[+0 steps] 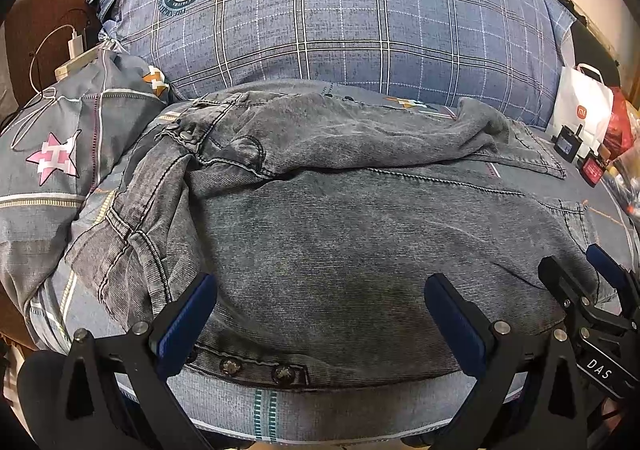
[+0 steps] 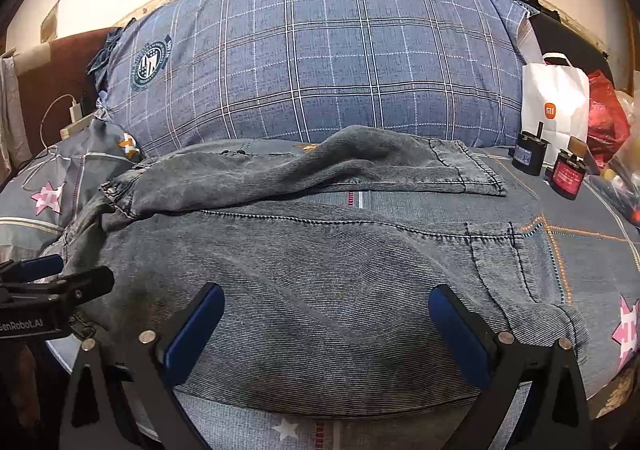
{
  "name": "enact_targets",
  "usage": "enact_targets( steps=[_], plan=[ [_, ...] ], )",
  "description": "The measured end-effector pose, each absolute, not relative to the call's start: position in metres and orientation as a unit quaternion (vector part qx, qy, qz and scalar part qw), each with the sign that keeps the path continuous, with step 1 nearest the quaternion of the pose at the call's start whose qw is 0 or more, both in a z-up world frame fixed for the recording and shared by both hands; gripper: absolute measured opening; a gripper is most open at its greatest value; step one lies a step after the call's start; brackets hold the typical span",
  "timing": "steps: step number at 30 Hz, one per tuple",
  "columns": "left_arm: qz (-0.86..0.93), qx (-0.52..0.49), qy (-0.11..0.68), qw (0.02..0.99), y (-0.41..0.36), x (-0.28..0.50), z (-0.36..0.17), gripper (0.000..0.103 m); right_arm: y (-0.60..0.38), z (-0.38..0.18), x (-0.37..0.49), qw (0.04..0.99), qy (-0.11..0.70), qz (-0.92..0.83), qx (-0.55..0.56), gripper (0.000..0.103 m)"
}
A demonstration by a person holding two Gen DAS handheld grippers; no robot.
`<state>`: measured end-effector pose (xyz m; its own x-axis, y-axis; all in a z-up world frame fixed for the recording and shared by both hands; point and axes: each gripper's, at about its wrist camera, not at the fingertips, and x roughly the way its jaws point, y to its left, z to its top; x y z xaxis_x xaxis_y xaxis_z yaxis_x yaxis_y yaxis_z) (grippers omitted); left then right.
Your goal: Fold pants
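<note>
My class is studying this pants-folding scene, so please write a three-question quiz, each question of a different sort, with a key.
1. True or false: both the left tool and the right tool are open above the grey denim pants.
2. What stands behind the pants? A) the big blue checked pillow B) a wooden chair C) a laundry basket
3. Fill in: the white paper bag stands at the ____ side of the bed.

Key: 1 true; 2 A; 3 right.

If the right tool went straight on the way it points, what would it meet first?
Probably the pants: the open right tool points low over the denim. Depth is unclear; past them stands the pillow.
</note>
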<state>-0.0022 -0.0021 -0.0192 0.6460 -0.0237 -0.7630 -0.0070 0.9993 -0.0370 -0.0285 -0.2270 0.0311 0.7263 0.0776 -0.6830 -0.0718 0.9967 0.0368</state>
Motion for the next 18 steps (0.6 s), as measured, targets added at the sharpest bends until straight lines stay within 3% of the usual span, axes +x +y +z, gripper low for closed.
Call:
enact_targets(
  steps=[18],
  plan=[
    [-0.004,-0.024,0.426,0.904,0.0047,-0.002,-0.0204,0.103,-0.2272,0.0273,-0.0285,0.928,0.371,0.042,0.006,0.103]
  ],
)
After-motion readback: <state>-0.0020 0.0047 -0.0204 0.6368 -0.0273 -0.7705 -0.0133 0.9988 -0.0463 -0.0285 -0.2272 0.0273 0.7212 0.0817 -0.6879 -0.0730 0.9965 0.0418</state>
